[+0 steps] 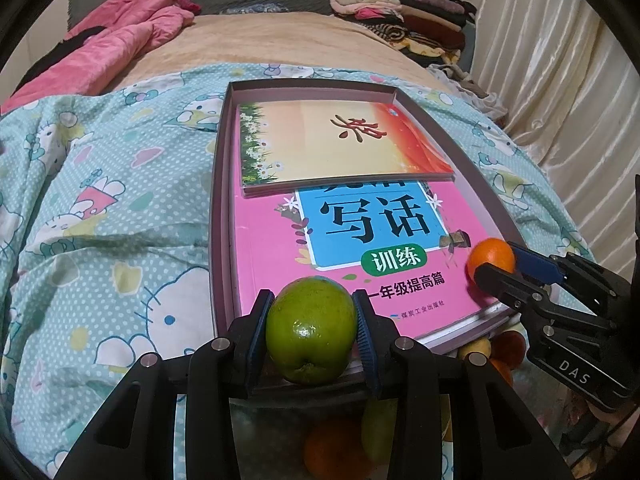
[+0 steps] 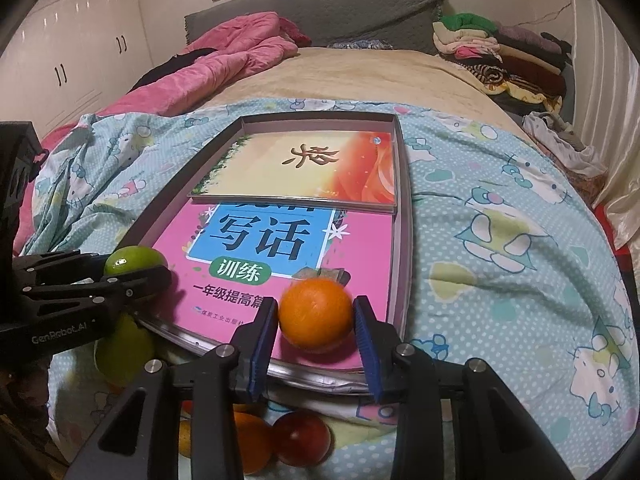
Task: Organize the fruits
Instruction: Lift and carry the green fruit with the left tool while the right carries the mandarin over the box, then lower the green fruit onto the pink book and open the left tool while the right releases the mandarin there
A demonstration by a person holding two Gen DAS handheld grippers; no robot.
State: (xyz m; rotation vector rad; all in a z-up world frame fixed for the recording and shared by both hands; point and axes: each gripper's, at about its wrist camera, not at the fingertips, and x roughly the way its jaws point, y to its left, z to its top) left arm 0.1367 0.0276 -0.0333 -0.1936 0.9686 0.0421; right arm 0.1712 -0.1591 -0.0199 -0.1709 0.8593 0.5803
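Two fruits: we are holding one in each gripper over the near end of the tray, with more waiting below.
Bed (image 2: 500,216): we are working on a soft, humped quilt, so we are treating everything on it as likely to tip or roll.
Tray (image 2: 404,216): it is lying flat on the quilt, carrying two books; its low rim is the only thing stopping a round fruit.
Pink book (image 2: 352,248): it is filling the near part of the tray, and both fruits are sitting over its near edge.
Left gripper (image 1: 313,330): its jaws are closing on the green fruit (image 1: 311,328), both pads pressing its sides, at the tray's near left corner.
Right gripper (image 2: 316,334): the orange (image 2: 315,312) is sitting between its jaws, with a sliver of gap at each pad; we are judging the hold as loosening and the orange as resting on the book.
Spare fruit: a red one (image 2: 302,438), another orange and a pale green one are lying on the quilt just before the tray.
Doing it well: we are advising lowering each fruit until it is touching the cover, easing the jaws apart slowly, keeping the two fruits apart, and backing out straight so no pad is nudging them.
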